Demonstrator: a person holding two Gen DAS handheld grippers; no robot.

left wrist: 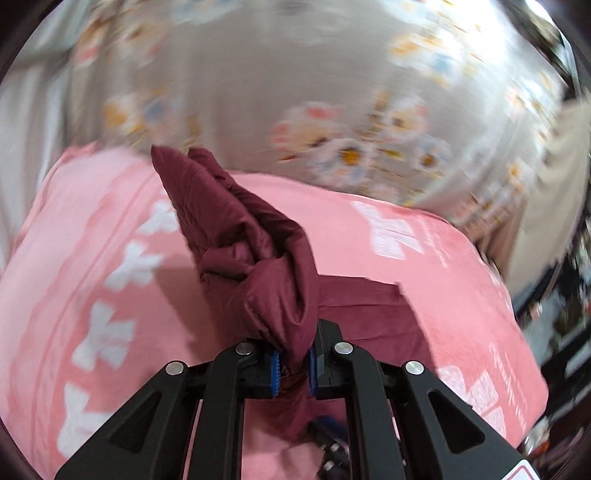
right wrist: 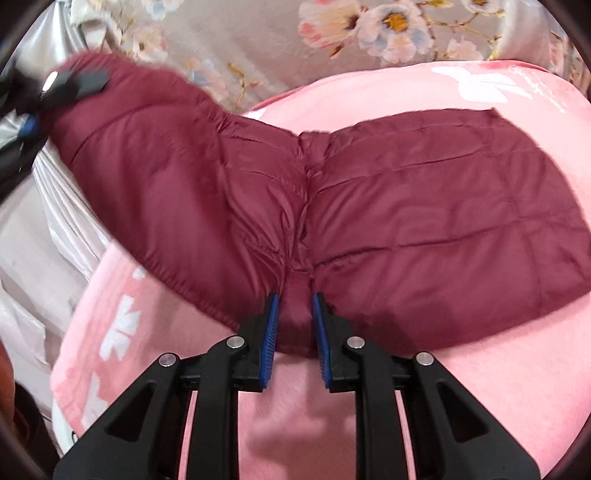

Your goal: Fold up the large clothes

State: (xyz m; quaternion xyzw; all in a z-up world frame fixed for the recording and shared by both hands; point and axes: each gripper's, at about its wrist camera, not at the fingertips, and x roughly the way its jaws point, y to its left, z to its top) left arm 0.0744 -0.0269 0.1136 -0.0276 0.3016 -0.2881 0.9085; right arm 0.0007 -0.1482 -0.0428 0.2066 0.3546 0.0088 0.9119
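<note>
Maroon quilted puffer jacket point(right wrist: 424, 206) lies spread on the pink blanket point(right wrist: 480, 387), its body flat to the right, one sleeve point(right wrist: 155, 177) lifted off to the left. Your right gripper point(right wrist: 294, 332) sits at the near hem, right where sleeve meets body; the blue pads point(right wrist: 271, 332) stand a little apart with a fold of maroon fabric pinched between them. Your left gripper point(left wrist: 293, 363) has its jaws nearly closed on a bunched wad of that sleeve point(left wrist: 236, 236), which rises straight up ahead of the fingers and hides most of the gap. In the right wrist view the left gripper point(right wrist: 55, 88) shows at the upper left, at the sleeve's far end, blurred. Beyond the blanket lies grey floral bedding point(right wrist: 388, 29). The left wrist view's background is motion-smeared; detail there is unreadable.
</note>
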